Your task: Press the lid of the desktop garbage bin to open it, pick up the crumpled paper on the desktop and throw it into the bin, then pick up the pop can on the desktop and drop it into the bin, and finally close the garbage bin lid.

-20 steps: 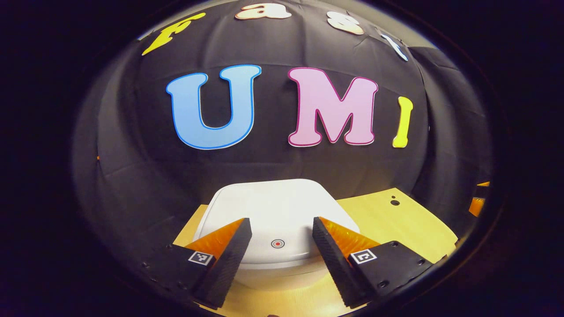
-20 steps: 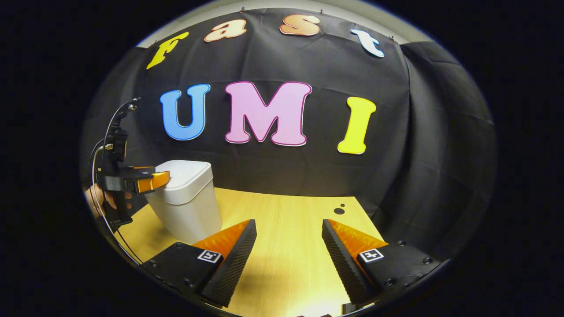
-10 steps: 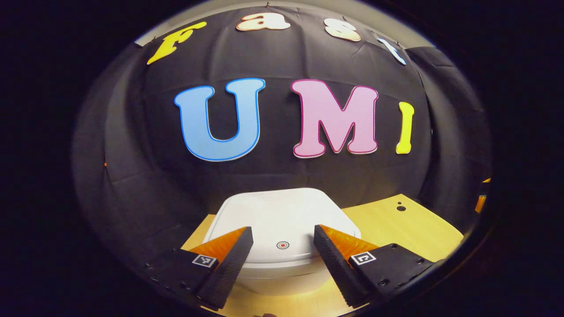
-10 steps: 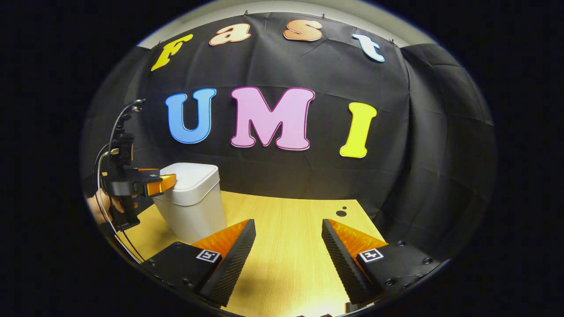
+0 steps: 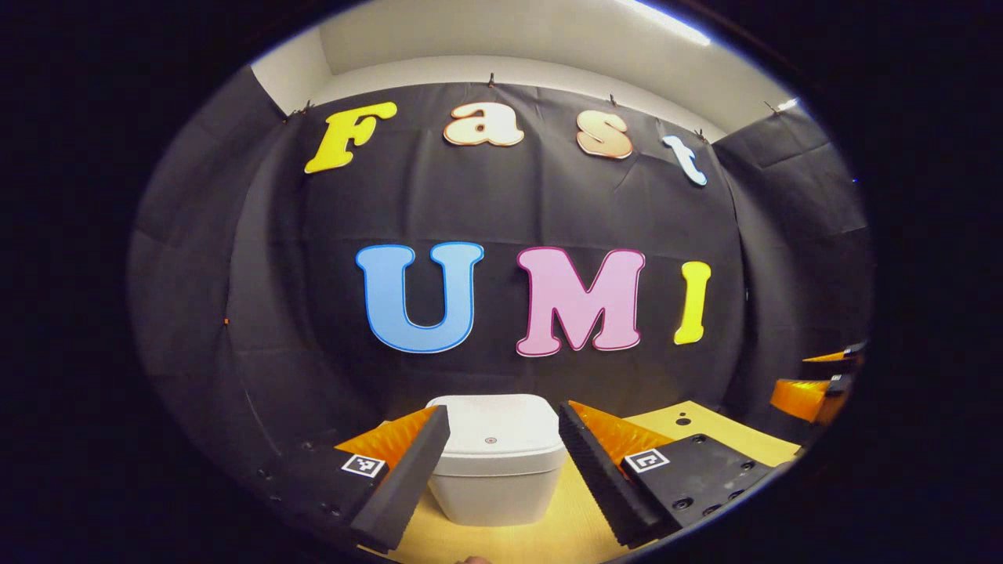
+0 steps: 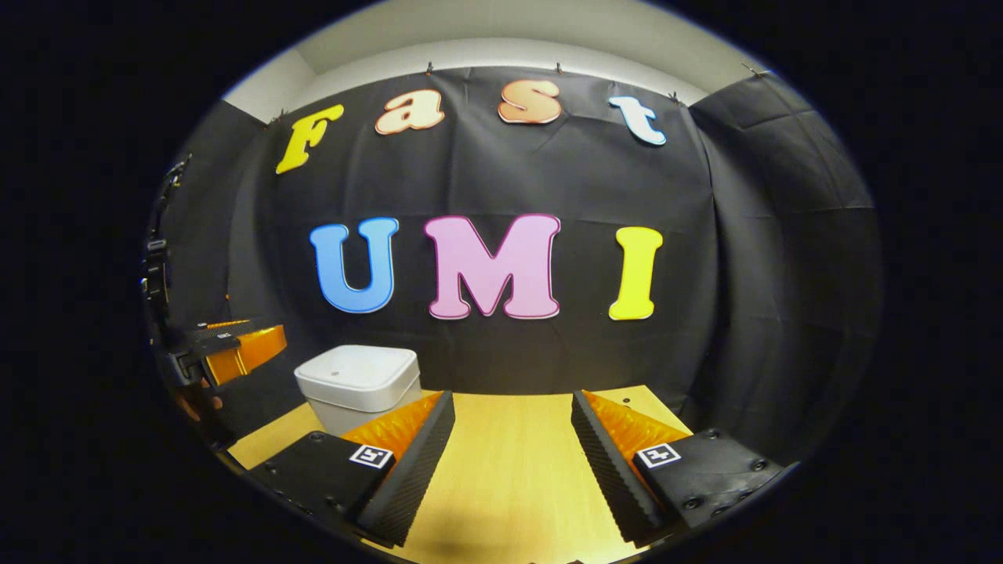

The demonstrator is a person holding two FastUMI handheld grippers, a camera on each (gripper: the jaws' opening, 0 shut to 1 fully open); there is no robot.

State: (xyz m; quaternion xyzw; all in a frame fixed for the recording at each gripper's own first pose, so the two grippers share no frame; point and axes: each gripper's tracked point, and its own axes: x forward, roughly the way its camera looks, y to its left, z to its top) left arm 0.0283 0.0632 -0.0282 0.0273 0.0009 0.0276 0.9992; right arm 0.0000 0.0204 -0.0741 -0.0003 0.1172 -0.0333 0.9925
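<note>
Left gripper view: left claw (image 5: 496,468) agape, level before bin (image 5: 497,458)

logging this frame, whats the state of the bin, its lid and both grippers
bin: upright on the table, nothing touching it
lid: shut, lying flat on the bin
left gripper: open, empty, held back from the bin with the lid seen between its fingers
right gripper: open, empty, over bare table to the side of the bin

The left gripper (image 5: 495,446) fingers hide both side edges of the bin (image 5: 497,470).
</note>
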